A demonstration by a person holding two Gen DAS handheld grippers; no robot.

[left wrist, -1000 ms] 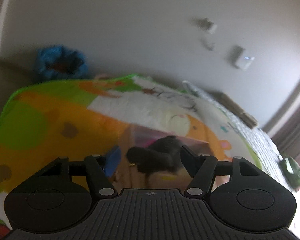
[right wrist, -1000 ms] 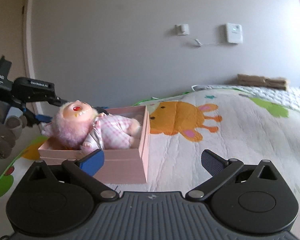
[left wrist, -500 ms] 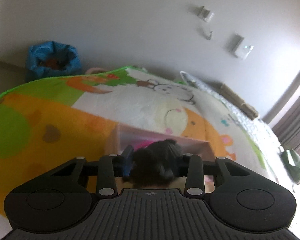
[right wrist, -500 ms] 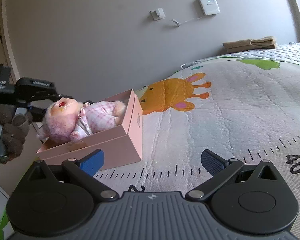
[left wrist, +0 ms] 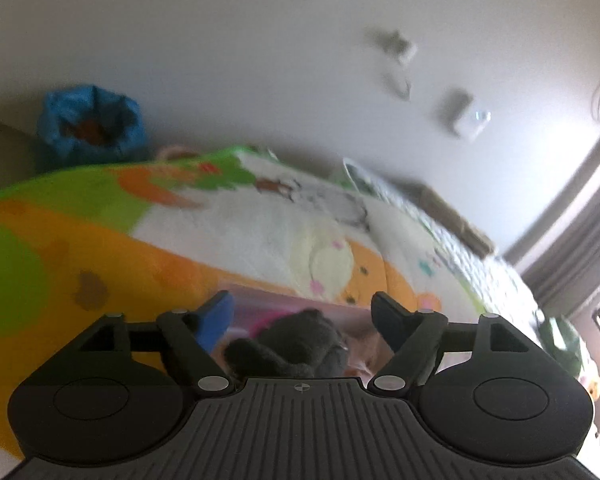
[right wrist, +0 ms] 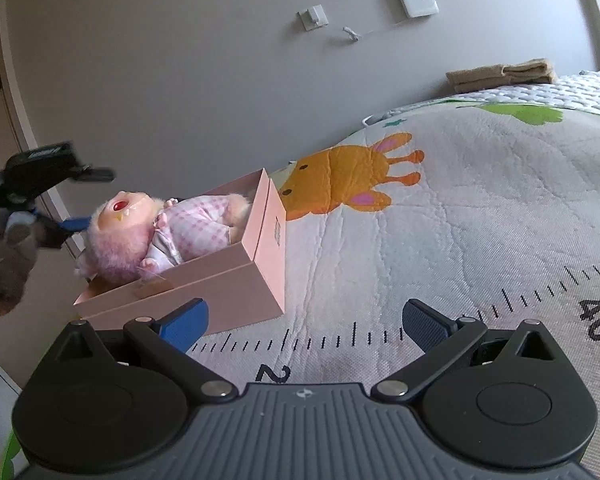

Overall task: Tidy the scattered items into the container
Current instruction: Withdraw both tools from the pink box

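Opening over the pink box [right wrist: 204, 280], left gripper [left wrist: 302, 316] jaws flank but clear the dark plush toy [left wrist: 296, 344]; right gripper [right wrist: 304, 320] wide, empty, farther off.

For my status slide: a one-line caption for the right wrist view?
Open right claw above the play mat, beside the pink box holding a doll.

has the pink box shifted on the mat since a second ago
No. In the right wrist view the pink box still sits just left of the orange bunny print; only the camera has tilted.
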